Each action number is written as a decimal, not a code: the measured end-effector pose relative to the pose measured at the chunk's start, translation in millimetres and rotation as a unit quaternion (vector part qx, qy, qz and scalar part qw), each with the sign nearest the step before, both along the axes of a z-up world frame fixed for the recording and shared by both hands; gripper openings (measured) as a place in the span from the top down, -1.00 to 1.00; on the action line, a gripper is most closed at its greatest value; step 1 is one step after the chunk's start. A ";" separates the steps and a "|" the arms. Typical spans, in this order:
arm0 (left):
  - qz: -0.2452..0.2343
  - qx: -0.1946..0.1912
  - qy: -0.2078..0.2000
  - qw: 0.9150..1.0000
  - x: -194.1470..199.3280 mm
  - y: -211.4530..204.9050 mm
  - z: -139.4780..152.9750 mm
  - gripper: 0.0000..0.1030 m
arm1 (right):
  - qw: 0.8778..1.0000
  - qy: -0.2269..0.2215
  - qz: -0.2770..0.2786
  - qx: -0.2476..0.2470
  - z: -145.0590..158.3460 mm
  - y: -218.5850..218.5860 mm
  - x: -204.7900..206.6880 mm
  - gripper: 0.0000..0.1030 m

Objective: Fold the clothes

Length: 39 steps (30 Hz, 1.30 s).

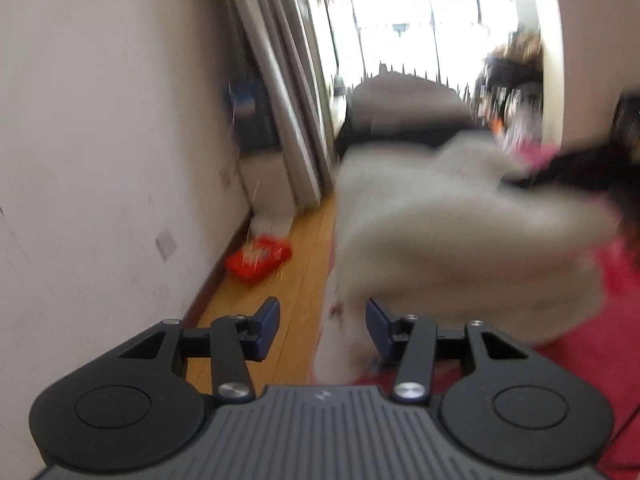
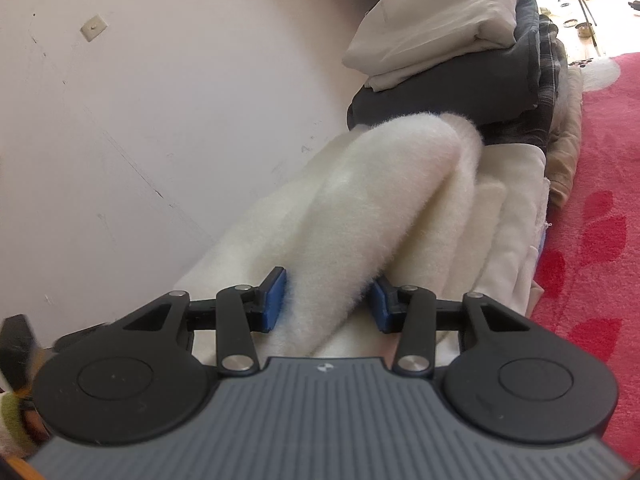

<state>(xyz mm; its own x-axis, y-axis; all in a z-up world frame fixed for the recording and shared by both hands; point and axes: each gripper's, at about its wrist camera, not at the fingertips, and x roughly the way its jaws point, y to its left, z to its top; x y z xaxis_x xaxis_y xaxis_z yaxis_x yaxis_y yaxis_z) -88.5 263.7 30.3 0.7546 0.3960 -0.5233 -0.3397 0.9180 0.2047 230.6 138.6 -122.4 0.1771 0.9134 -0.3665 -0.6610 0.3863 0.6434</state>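
Note:
The left wrist view is blurred by motion. In it a cream garment (image 1: pixel 460 232) bulges over a red rug (image 1: pixel 600 340), ahead and to the right of my left gripper (image 1: pixel 323 326). That gripper is open, with only a pale cloth edge showing beyond the gap. In the right wrist view a thick fold of fluffy white fleece (image 2: pixel 400 184) runs forward from my right gripper (image 2: pixel 328 304). Its jaws stand wide apart with the fold filling the space between the blue pads (image 2: pixel 274 300).
A stack of folded clothes, cream (image 2: pixel 440 28) on top of dark ones (image 2: pixel 460 88), sits against the white wall (image 2: pixel 160 120) beyond the fleece. To the left lie a wood floor (image 1: pixel 296 280) with a red object (image 1: pixel 258 260), grey curtains (image 1: pixel 288 100) and a bright window.

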 end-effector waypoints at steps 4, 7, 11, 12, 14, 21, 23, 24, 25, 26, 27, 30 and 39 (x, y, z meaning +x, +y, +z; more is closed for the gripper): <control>-0.044 0.027 -0.057 0.997 27.3 -22.9 12.1 0.04 | 1.000 -0.015 -0.003 -0.005 3.0 2.3 -2.2 0.18; -0.068 0.031 -0.043 0.996 60.8 -32.4 -9.0 0.04 | 0.999 -0.048 -0.005 -0.023 13.2 -2.6 -4.2 0.16; -0.067 0.055 -0.038 0.996 62.9 -39.6 -23.6 0.03 | 0.993 -0.107 -0.041 -0.041 37.2 -33.6 -3.4 0.13; -0.067 0.060 -0.037 0.995 63.5 -41.4 -27.3 0.03 | 0.991 -0.112 -0.060 -0.042 42.1 -41.7 -1.4 0.13; -0.066 0.072 -0.034 0.995 64.5 -45.0 -34.6 0.03 | 0.990 -0.113 -0.071 -0.040 42.0 -40.8 3.5 0.13; -0.065 0.102 -0.026 0.992 66.1 -53.1 -51.8 0.03 | 0.993 -0.098 -0.060 -0.024 23.4 -5.7 22.7 0.22; -0.067 0.105 -0.025 0.992 66.0 -54.1 -52.6 0.03 | 0.995 -0.075 -0.069 -0.019 10.3 -2.2 37.9 0.26; -0.067 0.108 -0.025 0.992 67.5 -55.4 -53.4 0.03 | 0.995 -0.053 -0.083 -0.010 3.2 -5.9 48.8 0.27; -0.066 0.111 -0.024 0.991 69.7 -56.8 -54.4 0.03 | 0.995 -0.040 -0.096 -0.007 0.5 -9.5 55.5 0.21; -0.065 0.114 -0.022 0.991 70.4 -58.2 -54.9 0.03 | 0.994 -0.038 -0.101 -0.006 1.9 -12.8 57.9 0.21; -0.063 0.117 -0.021 0.991 73.3 -58.6 -56.6 0.02 | 0.994 -0.047 -0.100 -0.005 6.8 -15.0 55.5 0.22; -0.058 0.119 -0.022 0.991 77.1 -59.2 -60.5 0.02 | 0.991 -0.104 -0.089 0.001 28.8 -15.5 38.2 0.25; -0.056 0.142 -0.017 0.988 89.4 -68.5 -63.3 0.00 | 0.993 -0.059 -0.101 -0.023 -4.5 7.9 77.8 0.17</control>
<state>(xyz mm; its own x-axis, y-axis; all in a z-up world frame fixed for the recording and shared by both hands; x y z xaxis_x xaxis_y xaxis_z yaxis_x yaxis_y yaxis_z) 0.9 195.2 -33.0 0.8171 0.4367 -0.3763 -0.2512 0.8573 0.4493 308.4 146.5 -126.9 0.3989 0.8375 -0.3734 -0.6372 0.5460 0.5440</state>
